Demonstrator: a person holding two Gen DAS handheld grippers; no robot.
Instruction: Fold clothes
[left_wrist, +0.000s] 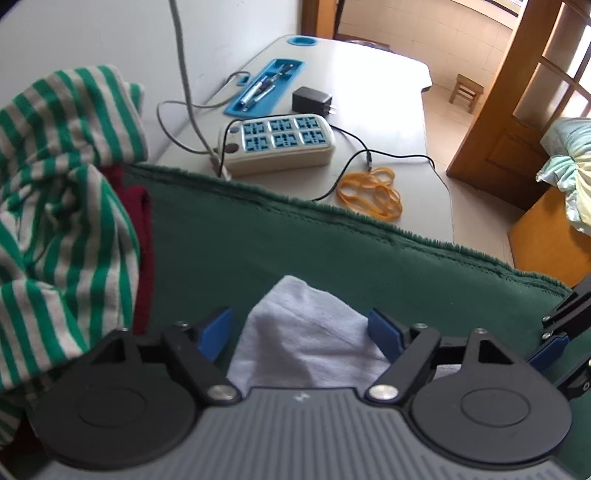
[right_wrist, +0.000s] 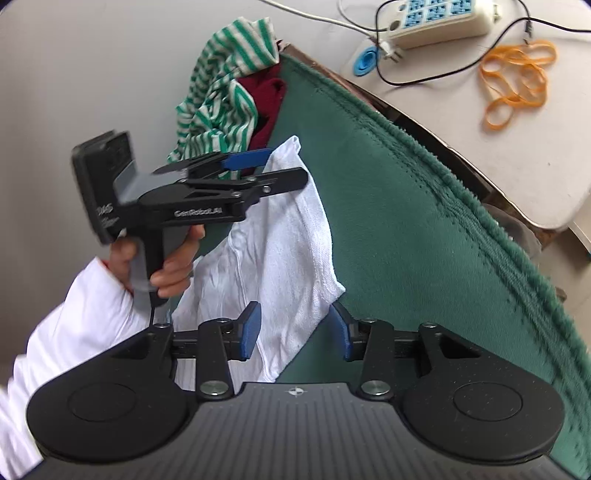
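Hovering over the white garment (left_wrist: 303, 332) on the green cloth (left_wrist: 295, 240), your left gripper (left_wrist: 301, 328) has its jaws spread wide, one pad at each side of a raised fold and neither pressing it. Your right gripper (right_wrist: 295, 332) has its jaws narrower but parted, straddling the garment's lower edge with gaps at both pads. Striped (right_wrist: 218, 103) and dark red clothes (right_wrist: 267, 99) lie heaped at the cloth's far corner.

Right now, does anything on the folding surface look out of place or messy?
Yes. The striped garment sits bunched in a crumpled heap over a dark red garment at the edge of the green cloth, unfolded. The white garment lies rumpled, not flat.
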